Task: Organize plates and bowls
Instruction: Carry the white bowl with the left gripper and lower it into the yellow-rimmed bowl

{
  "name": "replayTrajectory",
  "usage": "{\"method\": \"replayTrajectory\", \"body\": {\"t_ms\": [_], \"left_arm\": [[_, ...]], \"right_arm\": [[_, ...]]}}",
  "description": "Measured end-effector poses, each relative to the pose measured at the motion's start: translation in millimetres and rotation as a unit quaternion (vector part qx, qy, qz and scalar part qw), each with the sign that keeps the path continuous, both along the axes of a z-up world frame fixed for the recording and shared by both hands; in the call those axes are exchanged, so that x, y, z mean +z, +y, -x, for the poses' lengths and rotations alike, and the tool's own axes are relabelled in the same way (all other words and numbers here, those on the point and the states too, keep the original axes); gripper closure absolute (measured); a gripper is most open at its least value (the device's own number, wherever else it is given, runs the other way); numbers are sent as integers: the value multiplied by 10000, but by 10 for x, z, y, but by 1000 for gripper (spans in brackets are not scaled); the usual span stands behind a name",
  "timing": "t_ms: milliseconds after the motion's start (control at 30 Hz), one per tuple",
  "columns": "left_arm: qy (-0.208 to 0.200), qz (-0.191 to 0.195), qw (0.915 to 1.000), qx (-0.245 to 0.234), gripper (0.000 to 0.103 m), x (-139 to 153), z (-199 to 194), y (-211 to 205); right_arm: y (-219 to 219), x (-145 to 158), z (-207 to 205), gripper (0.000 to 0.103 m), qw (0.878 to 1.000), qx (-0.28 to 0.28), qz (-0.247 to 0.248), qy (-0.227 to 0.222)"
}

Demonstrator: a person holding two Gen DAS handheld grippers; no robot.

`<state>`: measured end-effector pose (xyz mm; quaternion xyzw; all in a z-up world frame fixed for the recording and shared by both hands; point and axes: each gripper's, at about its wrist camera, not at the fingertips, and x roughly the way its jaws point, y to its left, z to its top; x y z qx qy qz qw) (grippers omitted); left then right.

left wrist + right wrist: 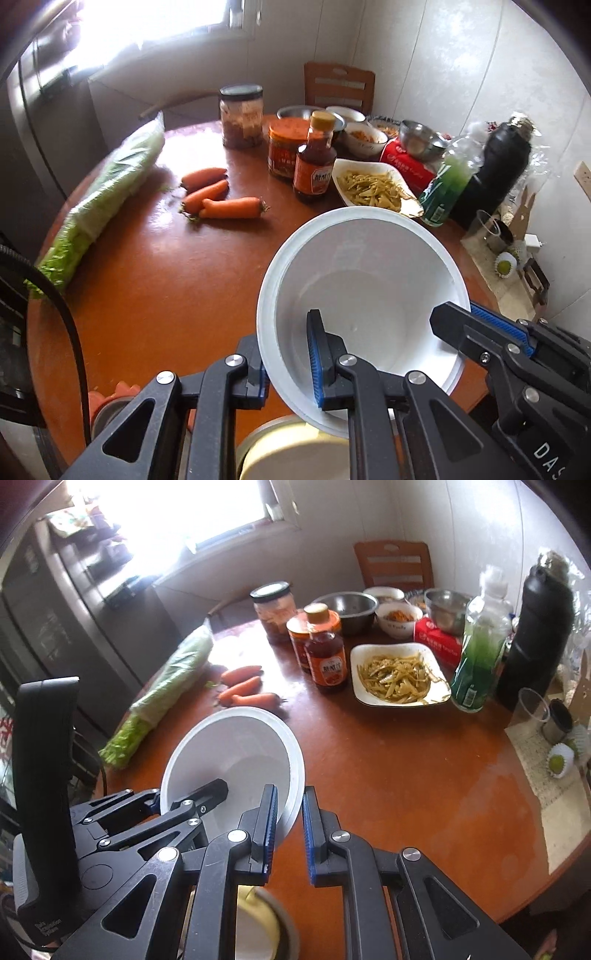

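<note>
Above the table (155,295), empty white bowl (369,280), rim clamped by both hand-held grippers, left (288,373) and right (290,834).

Bright window (177,513), white walls (461,528), wooden chair (395,563), round table (406,775).

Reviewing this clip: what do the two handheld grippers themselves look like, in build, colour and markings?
Both grippers, left and right, are matte black linkage frames with silver pivot pins and triangular cut-outs. Their fingers carry blue ribbed pads. The left one has a tall black handle with small white print at its base; the right one's body shows white letters, partly cut off. No hands or sleeves are visible.
</note>
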<state>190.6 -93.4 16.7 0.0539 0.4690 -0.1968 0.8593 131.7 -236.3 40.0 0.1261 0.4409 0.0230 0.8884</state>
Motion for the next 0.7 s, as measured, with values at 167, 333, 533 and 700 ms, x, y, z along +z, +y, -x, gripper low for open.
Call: {"method": "replayTrajectory", "body": {"t_ms": [167, 333, 533, 700], "left_arm": [[-13, 93, 9999, 41, 85, 19, 306, 179], [-54, 45, 9999, 112, 84, -74, 543, 308], [-71, 41, 9996, 272, 84, -200, 751, 474], [-21, -27, 9994, 350, 83, -393, 900, 573]], "right_arm": [[173, 100, 418, 88, 9998, 128, 32, -167], [334, 49, 690, 87, 9995, 227, 106, -180], [483, -100, 922, 86, 9991, 397, -8, -113], [587, -285, 1066, 85, 9986, 528, -17, 44]]}}
